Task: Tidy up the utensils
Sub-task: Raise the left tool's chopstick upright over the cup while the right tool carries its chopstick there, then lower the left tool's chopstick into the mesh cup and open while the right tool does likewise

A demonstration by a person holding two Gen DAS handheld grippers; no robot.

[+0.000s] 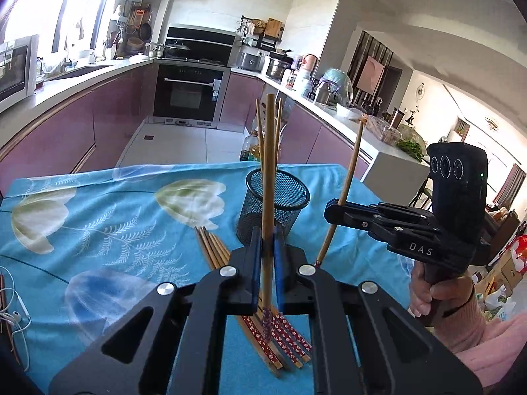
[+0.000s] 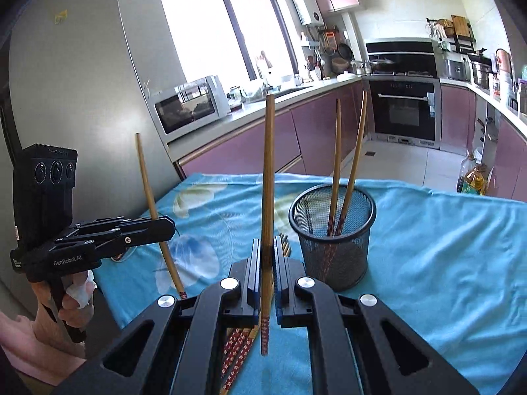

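While each gripper clamps one chopstick upright, the step in hand looks like dropping them into the mesh cup (image 2: pixel 332 237), right of centre in the right wrist view. The left gripper (image 1: pixel 267 247) pinches the left chopstick (image 1: pixel 269 171) near its patterned end, bare tip up, long axis near vertical. The right gripper (image 2: pixel 267 256) grips the right chopstick (image 2: pixel 267 197) likewise. Best to bring each patterned end over the rim, keep it vertical, then release. Two chopsticks already lean inside; the spare chopsticks (image 1: pixel 214 250) lie flat on the blue cloth (image 1: pixel 98 230).
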